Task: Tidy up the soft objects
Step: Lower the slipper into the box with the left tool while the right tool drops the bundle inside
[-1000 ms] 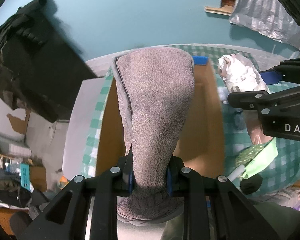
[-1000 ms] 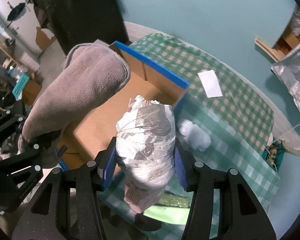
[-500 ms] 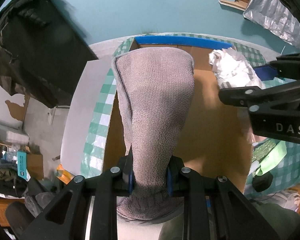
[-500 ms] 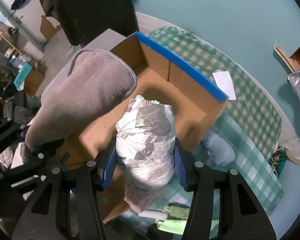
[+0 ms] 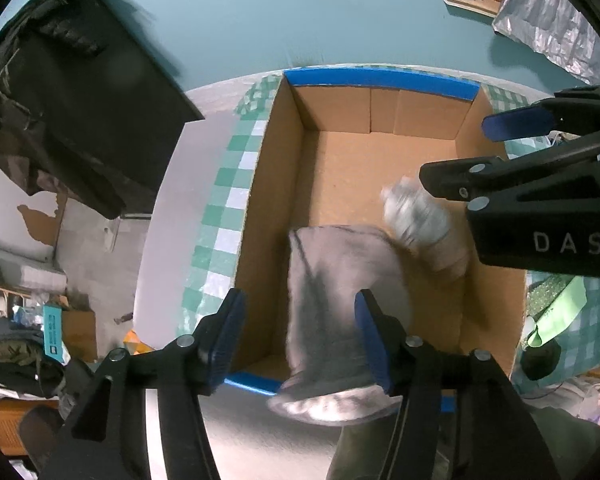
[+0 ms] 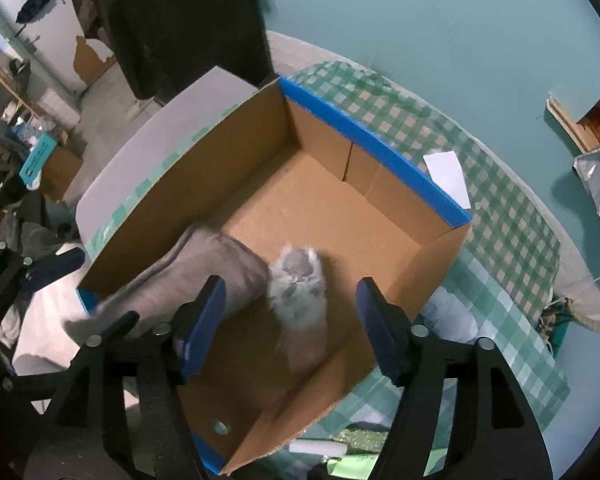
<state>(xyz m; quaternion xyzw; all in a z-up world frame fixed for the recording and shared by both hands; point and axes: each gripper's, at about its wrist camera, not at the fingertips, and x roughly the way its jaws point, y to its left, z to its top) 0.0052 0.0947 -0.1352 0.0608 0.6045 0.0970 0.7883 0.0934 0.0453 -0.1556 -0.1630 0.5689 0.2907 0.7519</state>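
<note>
Both jaws are opening wide, gripping nothing. The left gripper is hanging over the sock, the right gripper over the bundle, both blurred inside the box; paper is lying beyond on the cloth.

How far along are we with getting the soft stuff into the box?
Done: nothing has settled yet. In hand: both grippers are opening over the box; the left gripper has let go of the grey towel, blurred and draped over the near rim, and the right gripper of the white bundle, also blurred. Left: a pale soft lump and green items lie outside on the cloth.
</note>
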